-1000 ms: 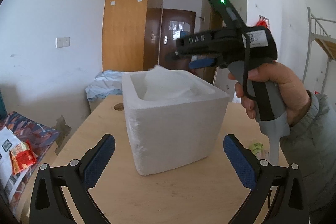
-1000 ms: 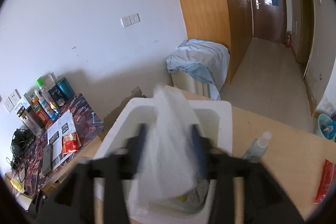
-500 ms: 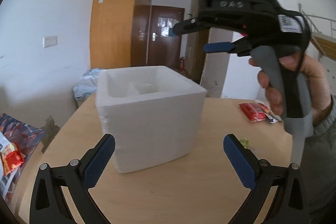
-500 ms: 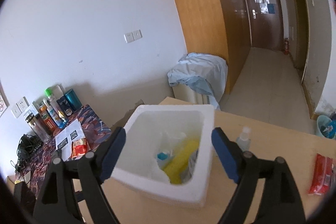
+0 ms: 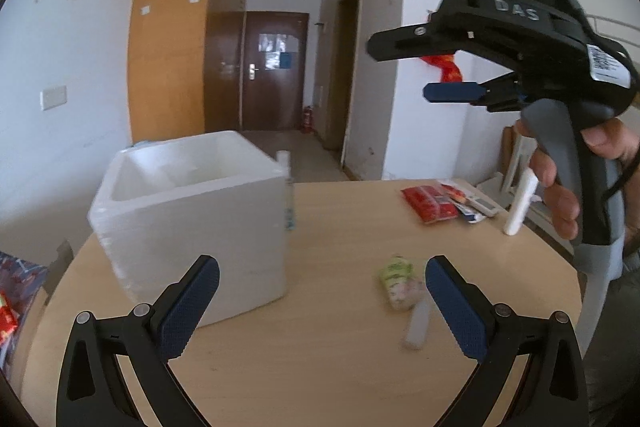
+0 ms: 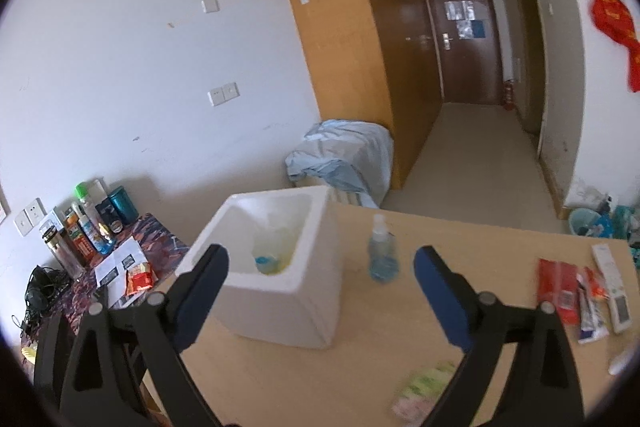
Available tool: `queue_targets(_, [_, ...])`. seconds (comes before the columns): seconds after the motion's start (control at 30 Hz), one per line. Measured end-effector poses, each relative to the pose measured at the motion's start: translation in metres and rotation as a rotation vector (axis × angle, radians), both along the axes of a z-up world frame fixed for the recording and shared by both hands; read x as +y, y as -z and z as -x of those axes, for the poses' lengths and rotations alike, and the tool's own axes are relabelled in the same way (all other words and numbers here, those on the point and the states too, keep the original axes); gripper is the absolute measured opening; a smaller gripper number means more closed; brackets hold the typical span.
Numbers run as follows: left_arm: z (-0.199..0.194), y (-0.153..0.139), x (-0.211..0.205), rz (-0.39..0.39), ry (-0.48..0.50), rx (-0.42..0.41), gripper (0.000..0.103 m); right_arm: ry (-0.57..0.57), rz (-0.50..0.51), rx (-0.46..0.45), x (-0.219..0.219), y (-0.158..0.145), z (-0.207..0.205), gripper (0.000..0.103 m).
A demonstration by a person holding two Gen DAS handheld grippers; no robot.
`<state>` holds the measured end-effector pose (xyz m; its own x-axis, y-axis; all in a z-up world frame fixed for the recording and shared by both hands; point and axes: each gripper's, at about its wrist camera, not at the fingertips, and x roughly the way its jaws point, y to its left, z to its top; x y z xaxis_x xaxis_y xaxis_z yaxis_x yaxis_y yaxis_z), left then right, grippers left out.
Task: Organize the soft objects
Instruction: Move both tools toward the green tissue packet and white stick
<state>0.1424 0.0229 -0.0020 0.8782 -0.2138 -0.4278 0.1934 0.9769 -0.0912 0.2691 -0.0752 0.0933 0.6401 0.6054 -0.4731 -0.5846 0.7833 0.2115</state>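
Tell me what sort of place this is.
Probably a dormitory or small flat: a hallway ends at a brown entry door, bedding is heaped by the wall, and toiletry bottles crowd a side table.

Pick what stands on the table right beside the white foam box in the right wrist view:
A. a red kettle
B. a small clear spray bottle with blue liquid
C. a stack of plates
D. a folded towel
B: the small spray bottle with blue liquid stands upright on the wooden table, just to the right of the white foam box.
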Motion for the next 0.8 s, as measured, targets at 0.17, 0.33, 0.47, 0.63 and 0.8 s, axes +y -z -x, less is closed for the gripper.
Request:
queue_targets(0.17, [0.003, -0.002, -0.018, 0.002, 0.047, -0.004, 0.103, 0.064, -0.007, -0.028, -0.032, -0.005, 0.018, 0.096])
queue_targets(0.33, [0.006, -0.007, -0.033, 0.002, 0.072, -0.019, 0.103, 0.109, 0.004, -0.048, -0.052, -0.004, 0.033, 0.103])
queue_targets(0.47, [0.009, -0.010, -0.039, 0.002, 0.080, -0.027, 0.103, 0.152, 0.009, -0.080, -0.068, -0.003, 0.047, 0.103])
queue_targets(0.63, [0.008, -0.014, -0.045, 0.002, 0.088, -0.037, 0.103, 0.180, 0.014, -0.082, -0.086, 0.005, 0.062, 0.103])
queue_targets(0.8, [0.008, -0.016, -0.049, -0.003, 0.091, -0.051, 0.103, 0.210, 0.015, -0.066, -0.103, 0.018, 0.077, 0.103])
